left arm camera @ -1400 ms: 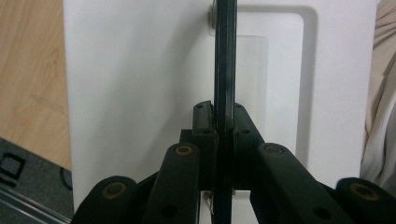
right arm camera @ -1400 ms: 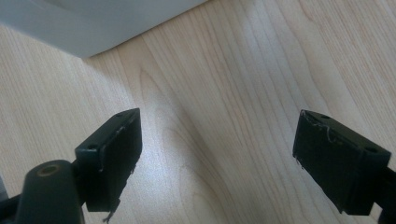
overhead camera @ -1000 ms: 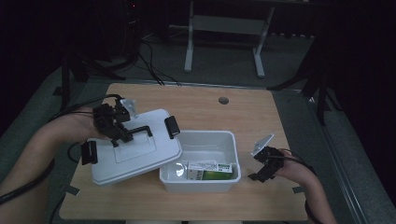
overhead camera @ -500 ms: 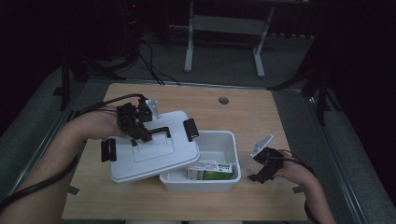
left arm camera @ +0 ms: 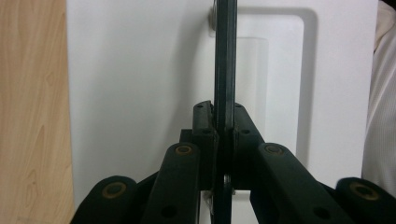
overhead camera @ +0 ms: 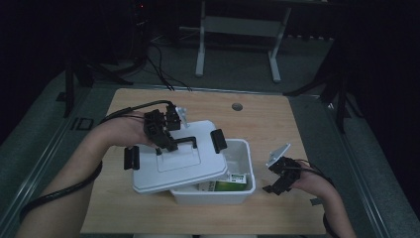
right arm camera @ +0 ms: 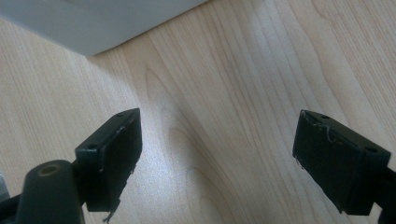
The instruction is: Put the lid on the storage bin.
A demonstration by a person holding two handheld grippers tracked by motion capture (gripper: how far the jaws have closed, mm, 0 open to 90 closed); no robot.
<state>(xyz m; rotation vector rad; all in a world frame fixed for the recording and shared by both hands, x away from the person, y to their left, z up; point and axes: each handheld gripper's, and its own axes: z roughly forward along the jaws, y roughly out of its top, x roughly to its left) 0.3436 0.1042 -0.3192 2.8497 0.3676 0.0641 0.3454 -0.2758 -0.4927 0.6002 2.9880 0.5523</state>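
1. Dark floor and metal stand legs lay behind a pale wooden table (overhead camera: 277,124), which carried a round hole (overhead camera: 237,106) near its far edge.
2. On the near half of the table stood an open white box (overhead camera: 242,191), and a green-and-white carton (overhead camera: 232,182) lay inside it.
3. A white lid (overhead camera: 168,171) with black clips at two of its edges hung tilted above the left part of the box, covering that part while the right part stayed uncovered.
4. The left gripper (overhead camera: 171,144) was clamped on the lid's black handle (overhead camera: 184,143); in the left gripper view its jaws pressed tight on the thin dark handle bar (left arm camera: 225,70), with the lid's white top (left arm camera: 140,93) just beyond.
5. The right gripper (overhead camera: 275,181) rested low over the table just right of the box, apart from it.
6. In the right gripper view its jaws stood wide apart with nothing between them, bare wood (right arm camera: 224,140) beneath and a corner of the white box (right arm camera: 93,23) at the upper left.
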